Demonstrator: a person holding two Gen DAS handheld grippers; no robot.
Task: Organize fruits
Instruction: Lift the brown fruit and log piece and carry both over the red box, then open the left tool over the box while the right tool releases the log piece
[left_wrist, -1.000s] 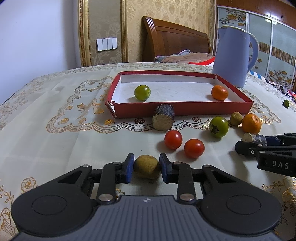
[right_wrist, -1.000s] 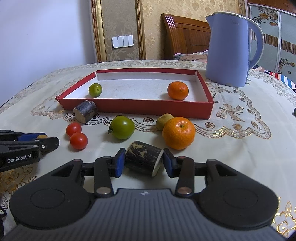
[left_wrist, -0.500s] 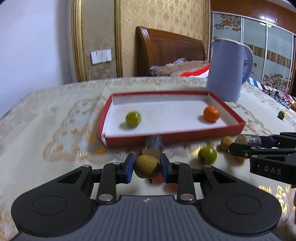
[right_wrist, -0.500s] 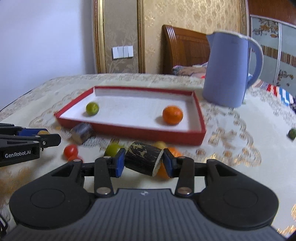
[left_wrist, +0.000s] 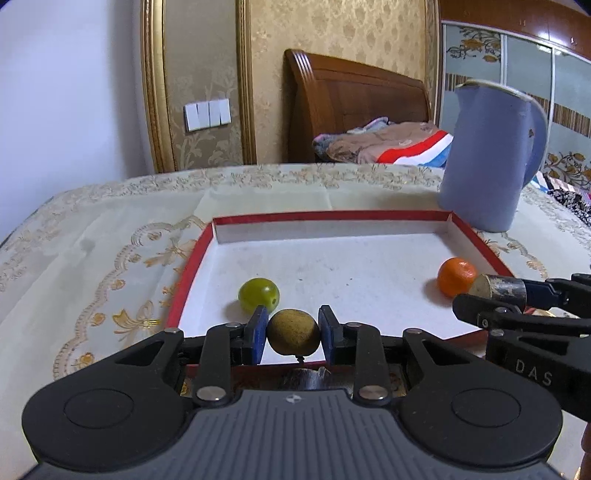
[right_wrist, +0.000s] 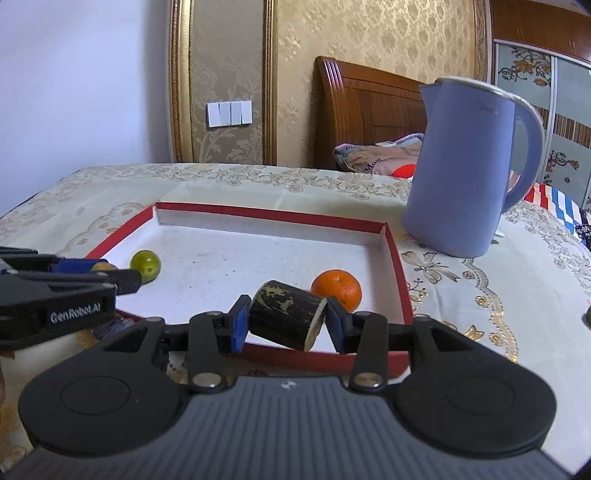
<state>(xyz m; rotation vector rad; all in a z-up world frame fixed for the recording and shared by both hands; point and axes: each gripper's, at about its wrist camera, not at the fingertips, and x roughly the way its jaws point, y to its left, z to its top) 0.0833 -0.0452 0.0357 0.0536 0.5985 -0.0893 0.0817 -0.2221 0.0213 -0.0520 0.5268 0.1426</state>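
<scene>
Both loads lifted off the counter (left_wrist: 110, 236) and carried forward within the last second, now poised above the near edge of the red tray (left_wrist: 192, 266). Left hand-held gripper (left_wrist: 293, 332): blue pads pinching a brownish-yellow round fruit (left_wrist: 293, 332), small stalk hanging beneath, held clear of any surface just above the tray's front wall. Right hand-held gripper (right_wrist: 286, 321): pads clamped on a dark cane stub (right_wrist: 284, 317), tilted, pale cut end facing down and right, likewise over the tray's near wall. Already in the tray: a green fruit (left_wrist: 258, 294) near the left front, just beyond the left load; an orange (right_wrist: 336, 289) near the right front, just behind the stub (touching or apart not clear from the right wrist view). Previously grounded beside the loose tomatoes and second orange, which are now out of sight below both cameras; only a dark shape glimpsed under the left hand-held gripper, probably the other stub. Blue kettle (right_wrist: 469, 166) standing on the counter beyond the tray's right corner, untouched. Judged status: transport nearly complete for two items, release not yet made. Next step likely a short advance past the wall, then a low opening so that the round fruit does not roll into the green one. Remaining loose produce on the counter presumably left to collect afterwards.
</scene>
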